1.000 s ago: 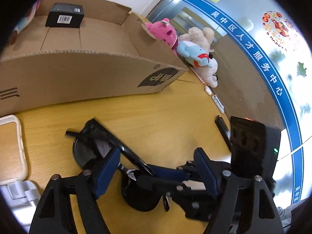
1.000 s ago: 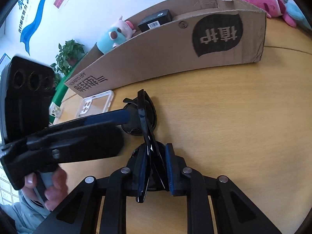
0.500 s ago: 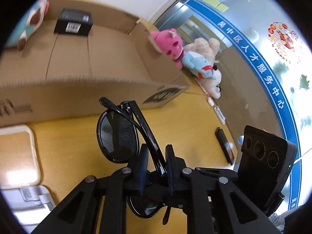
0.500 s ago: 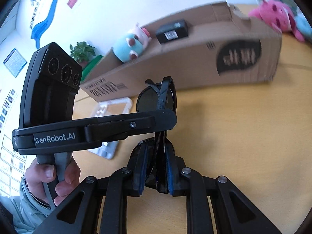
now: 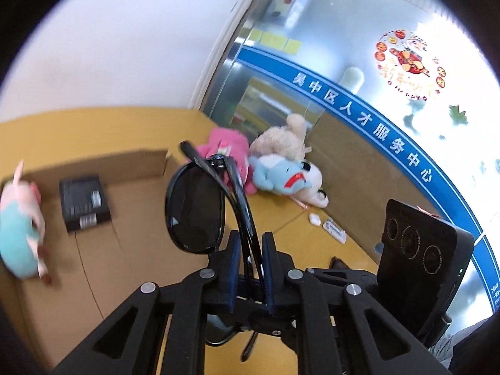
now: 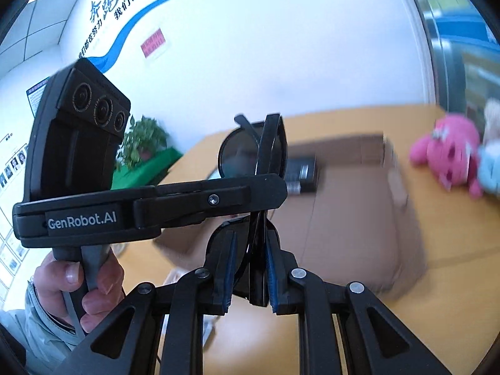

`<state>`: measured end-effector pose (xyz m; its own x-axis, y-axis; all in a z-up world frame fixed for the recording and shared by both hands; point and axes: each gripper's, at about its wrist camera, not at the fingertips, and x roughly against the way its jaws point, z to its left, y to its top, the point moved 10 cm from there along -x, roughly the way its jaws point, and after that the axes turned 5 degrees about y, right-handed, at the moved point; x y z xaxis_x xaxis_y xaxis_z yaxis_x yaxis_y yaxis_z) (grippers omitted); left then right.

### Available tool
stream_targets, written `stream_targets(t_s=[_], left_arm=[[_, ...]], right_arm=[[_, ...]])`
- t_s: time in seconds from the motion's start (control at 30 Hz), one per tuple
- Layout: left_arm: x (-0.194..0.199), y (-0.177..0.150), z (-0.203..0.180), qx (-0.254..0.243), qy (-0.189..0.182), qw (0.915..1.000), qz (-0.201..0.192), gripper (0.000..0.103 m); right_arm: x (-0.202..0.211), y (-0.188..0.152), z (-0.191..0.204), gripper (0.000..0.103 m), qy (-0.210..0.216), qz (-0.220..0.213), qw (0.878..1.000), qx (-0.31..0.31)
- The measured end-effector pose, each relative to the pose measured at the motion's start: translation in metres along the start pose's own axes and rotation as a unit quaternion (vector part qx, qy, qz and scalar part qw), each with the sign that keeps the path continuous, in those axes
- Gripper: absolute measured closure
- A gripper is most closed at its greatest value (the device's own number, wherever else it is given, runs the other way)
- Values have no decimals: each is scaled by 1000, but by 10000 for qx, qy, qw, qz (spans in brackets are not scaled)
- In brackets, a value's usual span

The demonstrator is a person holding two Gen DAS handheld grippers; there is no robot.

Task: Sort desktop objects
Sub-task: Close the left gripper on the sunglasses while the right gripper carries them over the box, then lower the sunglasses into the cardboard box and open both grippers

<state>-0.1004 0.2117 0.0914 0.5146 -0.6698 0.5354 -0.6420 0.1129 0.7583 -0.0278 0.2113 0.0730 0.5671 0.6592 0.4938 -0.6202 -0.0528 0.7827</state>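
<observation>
- Left wrist view: the left gripper [image 5: 251, 265] has its blue-padded jaws pressed narrow onto the folded black sunglasses [image 5: 200, 206], pinching them at the stacked temple arms.
- One dark lens stands up and to the left of the jaws, and the second lens shows below the fingers.
- The sunglasses are lifted clear of the tabletop [image 5: 315, 237], hanging over the near wall of the open cardboard box [image 5: 134, 218].
- Inside the box a small black carton [image 5: 83, 202] with a barcode label lies flat near the far wall, and a teal and pink plush toy [image 5: 18, 225] lies at the box's left side.
- Beyond the box's right end, at the tabletop's far edge by the glass wall, a pink plush [image 5: 231, 153], a beige plush [image 5: 281, 140] and a light blue plush [image 5: 278, 175] sit bunched together, touching.
- Two small white items [image 5: 328, 225] lie on the tabletop near those toys, along the right edge.
- Right wrist view: the right gripper [image 6: 250, 270] likewise has its jaws narrow, clamped on the same sunglasses lower on the frame, so both tools grip the one pair.
- The left gripper crosses this view from the left, its body marked GenRobot.AI, carried by a person's hand [image 6: 75, 284] wrapped around the grip.
- A pale sleeve [image 6: 37, 337] shows beneath that hand.
- A potted plant [image 6: 143, 143] stands against the white wall beyond the tabletop's far left corner.
</observation>
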Motion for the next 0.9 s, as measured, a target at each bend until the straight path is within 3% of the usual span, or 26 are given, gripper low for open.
stream_targets(t_s=[0.1, 0.3, 0.57, 0.77, 0.9], left_arm=[[0, 34, -2, -249, -38, 9995, -207, 92], [-13, 86, 18, -296, 4, 9986, -433, 93], [-75, 131, 75, 223, -143, 9992, -302, 93], [-143, 132, 131, 944, -279, 9951, 39, 93], [-194, 106, 168, 1653, -350, 9842, 531, 93]], right_arm=[[-4, 39, -2, 88, -111, -154, 9996, 226], [-22, 98, -15, 88, -232, -271, 9979, 549], [-73, 148, -65, 89, -301, -83, 9983, 494], [-133, 158, -126, 89, -317, 463, 9984, 16], [-169, 140, -161, 89, -397, 935, 9945, -261]])
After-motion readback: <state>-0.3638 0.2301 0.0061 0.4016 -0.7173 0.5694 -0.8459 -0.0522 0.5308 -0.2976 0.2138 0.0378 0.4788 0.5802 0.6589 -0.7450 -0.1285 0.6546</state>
